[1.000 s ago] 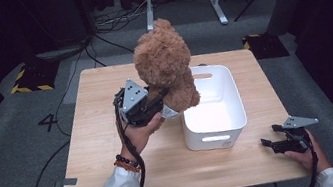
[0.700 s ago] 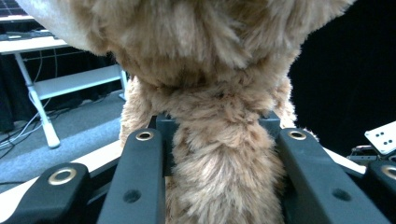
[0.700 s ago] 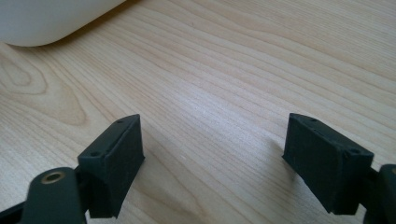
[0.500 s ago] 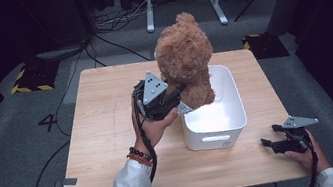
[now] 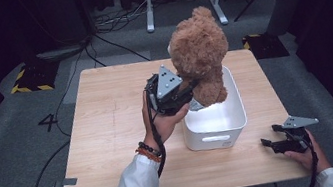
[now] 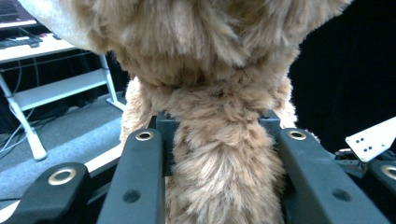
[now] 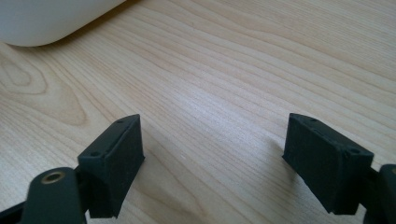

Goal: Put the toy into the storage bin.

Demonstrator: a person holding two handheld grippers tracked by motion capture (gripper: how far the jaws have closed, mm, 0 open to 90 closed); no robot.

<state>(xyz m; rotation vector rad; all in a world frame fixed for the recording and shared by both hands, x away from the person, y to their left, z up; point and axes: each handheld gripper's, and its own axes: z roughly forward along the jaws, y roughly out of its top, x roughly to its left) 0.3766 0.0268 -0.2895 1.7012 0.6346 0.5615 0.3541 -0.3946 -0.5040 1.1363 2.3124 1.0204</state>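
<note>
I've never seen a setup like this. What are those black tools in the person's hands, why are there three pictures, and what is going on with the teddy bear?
There is no robot here: a person holds a hand-held two-jaw gripper in each hand. The high view looks down on a wooden table from above the person's side. The other two pictures come from small cameras riding on the grippers, looking along their black jaws.

The left gripper is shut on a brown teddy bear and holds it in the air over a white bin that stands on the table. In the left gripper view, the bear's fur is squeezed between the jaws.

The right gripper rests near the table's edge, jaws open with nothing between them; its view shows bare wood and a corner of the bin.
</note>
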